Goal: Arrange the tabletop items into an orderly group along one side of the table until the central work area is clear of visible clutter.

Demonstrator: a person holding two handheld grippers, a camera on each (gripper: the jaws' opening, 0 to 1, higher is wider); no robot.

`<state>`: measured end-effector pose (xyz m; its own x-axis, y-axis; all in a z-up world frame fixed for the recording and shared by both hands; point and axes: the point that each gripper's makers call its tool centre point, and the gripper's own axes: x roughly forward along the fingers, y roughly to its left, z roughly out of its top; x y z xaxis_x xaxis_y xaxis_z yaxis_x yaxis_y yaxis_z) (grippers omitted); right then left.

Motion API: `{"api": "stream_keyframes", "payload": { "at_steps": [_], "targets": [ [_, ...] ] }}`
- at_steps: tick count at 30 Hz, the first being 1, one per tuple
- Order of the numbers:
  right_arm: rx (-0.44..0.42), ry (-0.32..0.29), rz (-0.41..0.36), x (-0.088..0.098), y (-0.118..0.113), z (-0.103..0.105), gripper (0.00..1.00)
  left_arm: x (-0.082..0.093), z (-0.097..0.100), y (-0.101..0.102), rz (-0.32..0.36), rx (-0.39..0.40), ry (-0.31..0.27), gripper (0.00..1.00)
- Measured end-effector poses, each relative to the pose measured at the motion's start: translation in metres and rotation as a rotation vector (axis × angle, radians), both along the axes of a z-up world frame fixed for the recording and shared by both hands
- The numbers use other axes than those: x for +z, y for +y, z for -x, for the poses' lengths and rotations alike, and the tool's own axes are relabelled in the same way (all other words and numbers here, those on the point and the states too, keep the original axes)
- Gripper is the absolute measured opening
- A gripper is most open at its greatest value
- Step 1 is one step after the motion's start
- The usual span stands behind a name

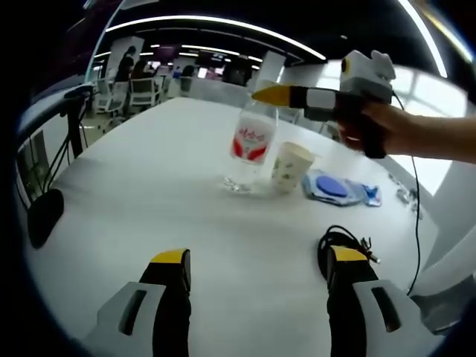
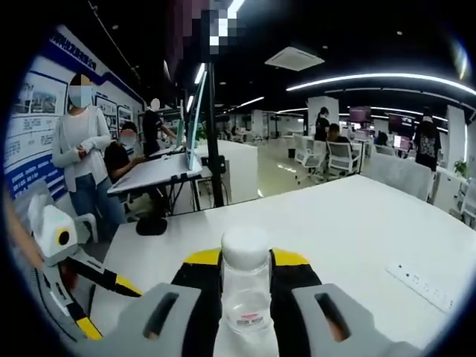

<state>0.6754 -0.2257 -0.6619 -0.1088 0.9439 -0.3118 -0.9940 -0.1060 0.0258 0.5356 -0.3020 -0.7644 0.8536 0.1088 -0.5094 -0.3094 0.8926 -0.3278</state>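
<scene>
Your right gripper (image 2: 245, 286) is clamped around the clear water bottle (image 2: 245, 286), which stands on the white table (image 1: 171, 186) against a paper cup (image 1: 290, 166). Your left gripper (image 1: 256, 266) hovers released over bare tabletop, near a black cable (image 1: 343, 236); a blue disc (image 1: 331, 186) lies beyond

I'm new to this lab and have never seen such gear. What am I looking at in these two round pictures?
A person holds a two-jaw gripper in each hand, and each carries a fisheye camera looking along its jaws. In the left gripper view, the left gripper is open above a white table. On the table stand a clear water bottle and a paper cup, with a blue pad and a black cable nearby. The right gripper, held by a hand, reaches the bottle's top. The right gripper view shows its jaws on either side of the bottle, apparently closed on it.
</scene>
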Motion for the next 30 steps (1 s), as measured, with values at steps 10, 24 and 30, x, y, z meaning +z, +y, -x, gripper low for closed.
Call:
{"api": "stream_keyframes", "payload": {
  "at_steps": [10, 24, 30],
  "targets": [
    [-0.007, 0.009, -0.005, 0.002, -0.003, -0.008, 0.19, 0.001, 0.0, 0.0, -0.002, 0.0, -0.002, 0.71],
    [0.001, -0.012, -0.01, 0.004, -0.008, -0.02, 0.18, -0.003, 0.0, -0.002, -0.003, -0.012, 0.011, 0.71],
    [-0.025, -0.013, -0.026, 0.009, -0.006, -0.033, 0.18, -0.003, 0.0, -0.003, -0.004, -0.012, 0.011, 0.71]
  ]
}}
